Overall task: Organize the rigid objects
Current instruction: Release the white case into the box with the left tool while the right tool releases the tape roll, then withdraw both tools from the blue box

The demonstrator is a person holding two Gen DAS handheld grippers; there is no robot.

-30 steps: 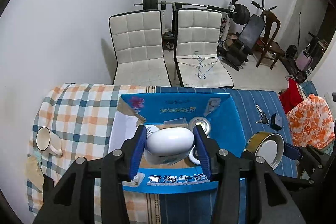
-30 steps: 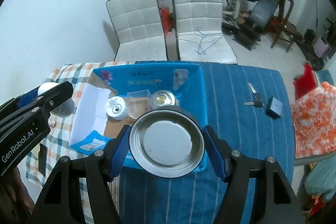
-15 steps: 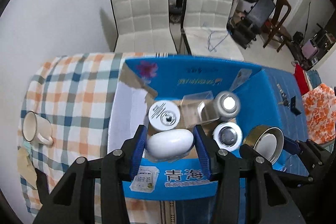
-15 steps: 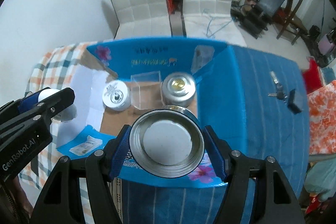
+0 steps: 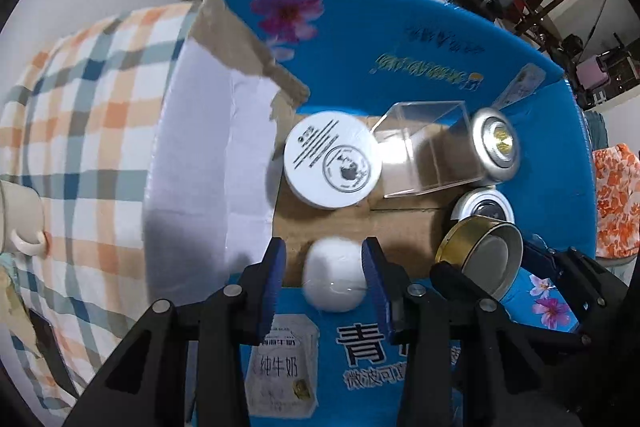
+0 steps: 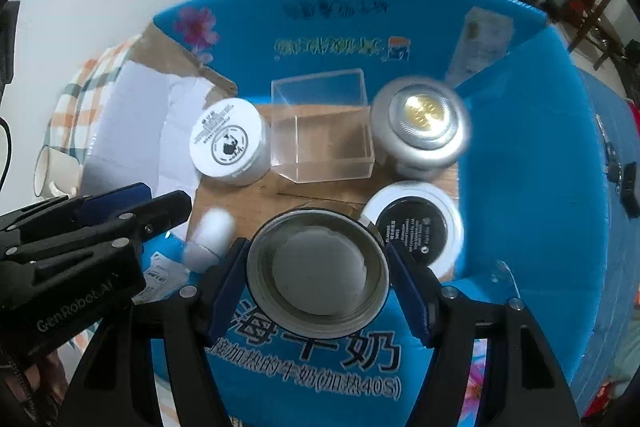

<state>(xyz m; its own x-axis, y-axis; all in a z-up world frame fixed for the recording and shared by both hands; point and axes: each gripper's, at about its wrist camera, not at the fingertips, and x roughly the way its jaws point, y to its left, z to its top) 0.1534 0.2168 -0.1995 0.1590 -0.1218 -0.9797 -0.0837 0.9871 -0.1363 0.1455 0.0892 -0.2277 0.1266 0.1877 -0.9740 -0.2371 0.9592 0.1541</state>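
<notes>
The blue box (image 6: 520,163) sits open on the counter (image 5: 80,99), its flaps spread, and both tools hang over its near edge pointing almost straight down. Inside, along the far wall, stand a white jar (image 6: 229,141) at the left, a clear cube (image 6: 320,131) in the middle and a silver can (image 6: 420,123) at the right; a black-lidded jar (image 6: 414,227) sits by the right wall, nearer the front.

The right tool (image 6: 318,267) grips a metal tin (image 6: 318,263) across its rim, open side up, over the near middle of the floor and close beside the black-lidded jar. The bare cardboard lies directly below and a little left of it, so I judge a straight drop clears that jar only narrowly.

The left tool (image 5: 324,275) has a white egg (image 5: 334,277) between its pads, long axis now pointing down into the box. Its jaws are closing, yet a gap shows beside at least the left pad, so the egg looks loose. It hangs over the near-left corner, in front of the white jar. A mug (image 5: 20,219) stands at the counter's left edge.
</notes>
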